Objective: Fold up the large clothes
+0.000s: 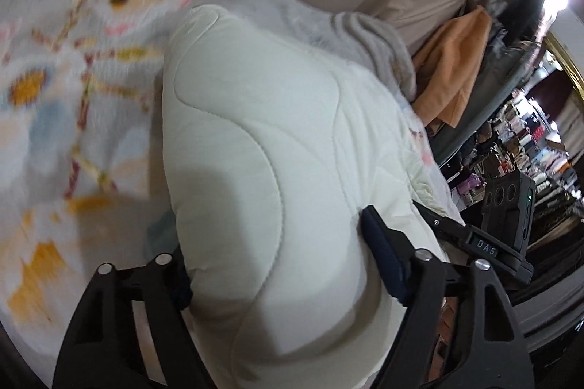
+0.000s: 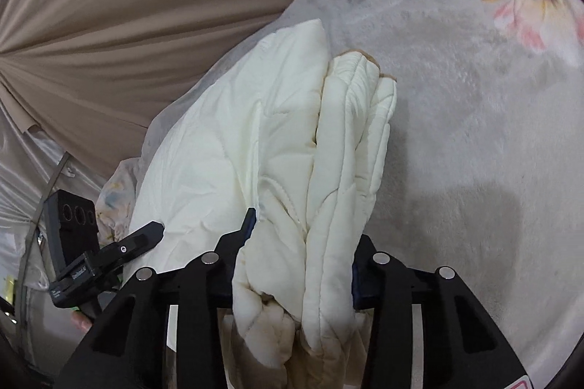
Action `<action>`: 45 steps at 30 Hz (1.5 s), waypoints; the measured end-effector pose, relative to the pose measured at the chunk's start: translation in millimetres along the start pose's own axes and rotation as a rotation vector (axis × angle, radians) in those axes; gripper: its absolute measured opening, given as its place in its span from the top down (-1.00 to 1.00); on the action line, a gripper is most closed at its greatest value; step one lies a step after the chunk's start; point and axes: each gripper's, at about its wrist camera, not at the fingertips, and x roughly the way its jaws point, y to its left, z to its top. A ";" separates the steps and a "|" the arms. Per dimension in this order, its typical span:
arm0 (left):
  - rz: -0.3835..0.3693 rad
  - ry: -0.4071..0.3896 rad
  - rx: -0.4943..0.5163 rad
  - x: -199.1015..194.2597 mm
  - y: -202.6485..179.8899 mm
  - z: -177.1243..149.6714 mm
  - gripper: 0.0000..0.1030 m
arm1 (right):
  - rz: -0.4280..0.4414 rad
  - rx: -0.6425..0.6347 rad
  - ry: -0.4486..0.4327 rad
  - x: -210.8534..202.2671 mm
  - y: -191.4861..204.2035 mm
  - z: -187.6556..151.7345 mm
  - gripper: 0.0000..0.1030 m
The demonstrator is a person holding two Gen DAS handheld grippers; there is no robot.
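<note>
A cream quilted padded garment [image 1: 255, 141] fills the middle of the left wrist view, held up over a flower-print blanket. My left gripper [image 1: 277, 265] is shut on a thick fold of it, one finger on each side. In the right wrist view the same garment [image 2: 292, 141] is bunched into several padded layers. My right gripper [image 2: 303, 254] is shut on that bunch, which hangs down between the fingers. The right gripper also shows at the garment's right edge in the left wrist view [image 1: 456, 228], and the left gripper shows at the left in the right wrist view [image 2: 142, 235].
The plush blanket [image 1: 73, 68] with orange and blue flowers covers the surface below; it is pale grey in the right wrist view [image 2: 474, 133]. A beige curtain [image 2: 127, 6] hangs behind. An orange cloth [image 1: 456, 68] and cluttered shelves [image 1: 529, 141] stand at the right.
</note>
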 end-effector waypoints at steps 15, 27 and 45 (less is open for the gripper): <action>0.131 -0.481 0.271 -168.9 40.3 90.7 -0.34 | 0.139 -0.336 -0.275 21.4 192.7 84.2 0.24; 0.215 -0.363 0.050 -118.2 243.3 103.0 -0.34 | 0.079 -0.314 -0.038 237.8 226.6 62.0 0.17; 0.545 -0.386 -0.032 -151.8 230.5 59.3 -0.56 | -0.052 -0.448 -0.140 169.1 222.6 16.9 0.30</action>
